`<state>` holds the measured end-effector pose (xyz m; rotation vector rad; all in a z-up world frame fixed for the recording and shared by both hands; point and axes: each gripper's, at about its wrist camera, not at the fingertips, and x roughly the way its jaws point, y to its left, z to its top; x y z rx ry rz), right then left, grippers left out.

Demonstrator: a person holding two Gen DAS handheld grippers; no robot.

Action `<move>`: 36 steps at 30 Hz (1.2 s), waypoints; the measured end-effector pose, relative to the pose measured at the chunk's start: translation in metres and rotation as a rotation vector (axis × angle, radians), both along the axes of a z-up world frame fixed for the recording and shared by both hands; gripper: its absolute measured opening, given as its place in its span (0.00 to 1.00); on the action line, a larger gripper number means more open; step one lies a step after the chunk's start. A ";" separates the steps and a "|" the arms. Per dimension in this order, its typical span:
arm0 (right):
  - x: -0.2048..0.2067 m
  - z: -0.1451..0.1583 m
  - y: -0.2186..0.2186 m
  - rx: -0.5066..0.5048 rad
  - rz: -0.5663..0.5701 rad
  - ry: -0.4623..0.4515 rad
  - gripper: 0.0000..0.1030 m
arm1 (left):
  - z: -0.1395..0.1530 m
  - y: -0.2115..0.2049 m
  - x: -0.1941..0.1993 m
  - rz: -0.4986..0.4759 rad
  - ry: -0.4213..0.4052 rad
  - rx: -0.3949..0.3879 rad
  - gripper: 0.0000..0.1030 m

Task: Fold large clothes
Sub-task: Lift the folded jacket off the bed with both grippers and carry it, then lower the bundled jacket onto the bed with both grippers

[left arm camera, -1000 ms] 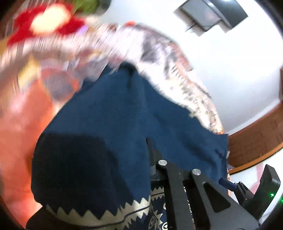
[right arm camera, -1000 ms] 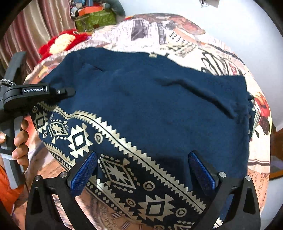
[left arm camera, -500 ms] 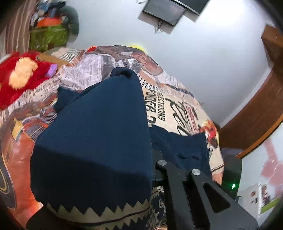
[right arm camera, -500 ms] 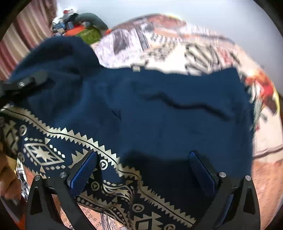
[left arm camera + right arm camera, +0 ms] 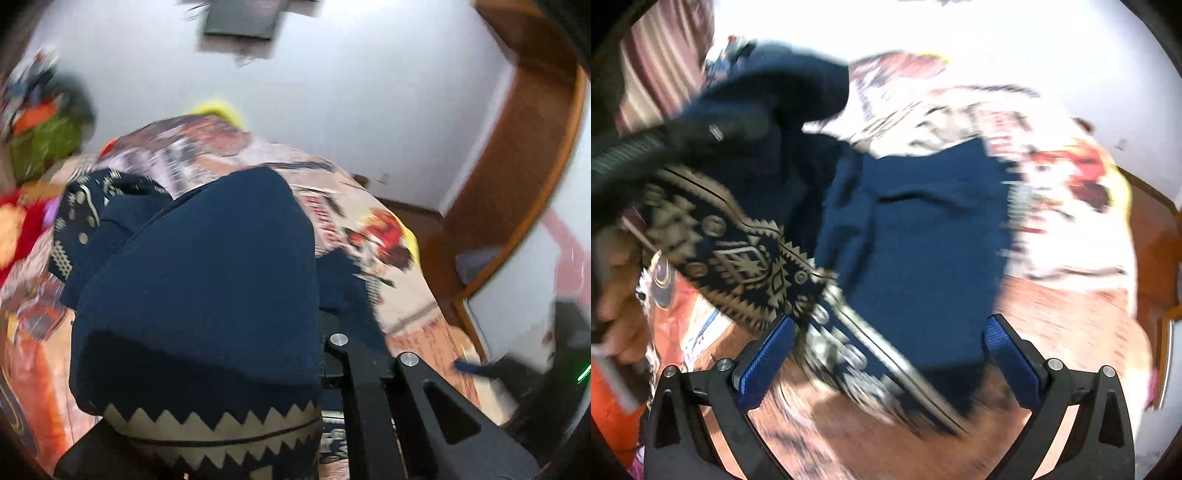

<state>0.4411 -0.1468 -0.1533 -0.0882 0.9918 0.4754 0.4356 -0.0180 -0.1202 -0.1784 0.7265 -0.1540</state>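
- The left gripper is clamped on the navy sweater; its jaws are together on the fabric, and the cloth drapes over the near finger and hides the tips.
- A raised fold of that sweater fills the middle of the left wrist view, with its cream zigzag hem band hanging lowest, close to the camera.
- The rest of the navy sweater lies spread on the bed, on a newspaper-print bedsheet, seen in the right wrist view.
- The patterned border of the sweater runs diagonally across the lower left of that view, lifted up toward the left gripper at the upper left.
- The right gripper stands with its jaws wide apart above the sweater; its blue pads press on nothing.
- A person's hand shows at the left edge of the right wrist view.
- A red plush toy lies on the far left of the bed.
- Both views are blurred.
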 end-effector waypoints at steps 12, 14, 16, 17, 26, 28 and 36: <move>-0.045 0.051 -0.104 0.056 -0.213 -0.064 1.00 | -0.098 -0.089 -0.012 -0.302 0.347 0.048 0.06; -0.051 0.052 -0.108 0.061 -0.206 -0.072 1.00 | -0.093 -0.085 -0.016 -0.301 0.343 0.053 0.06; -0.054 0.050 -0.109 0.063 -0.200 -0.075 1.00 | -0.087 -0.079 -0.023 -0.299 0.340 0.049 0.09; -0.054 0.050 -0.109 0.063 -0.198 -0.076 1.00 | -0.085 -0.076 -0.026 -0.298 0.339 0.052 0.11; -0.043 0.049 -0.107 0.131 -0.214 -0.060 1.00 | -0.055 -0.048 -0.064 -0.353 0.303 -0.002 0.44; -0.042 0.051 -0.104 0.134 -0.211 -0.063 1.00 | -0.044 -0.040 -0.070 -0.346 0.281 -0.002 0.44; -0.030 0.064 -0.065 0.156 -0.151 -0.085 1.00 | -0.013 0.022 -0.072 -0.212 0.158 -0.002 0.57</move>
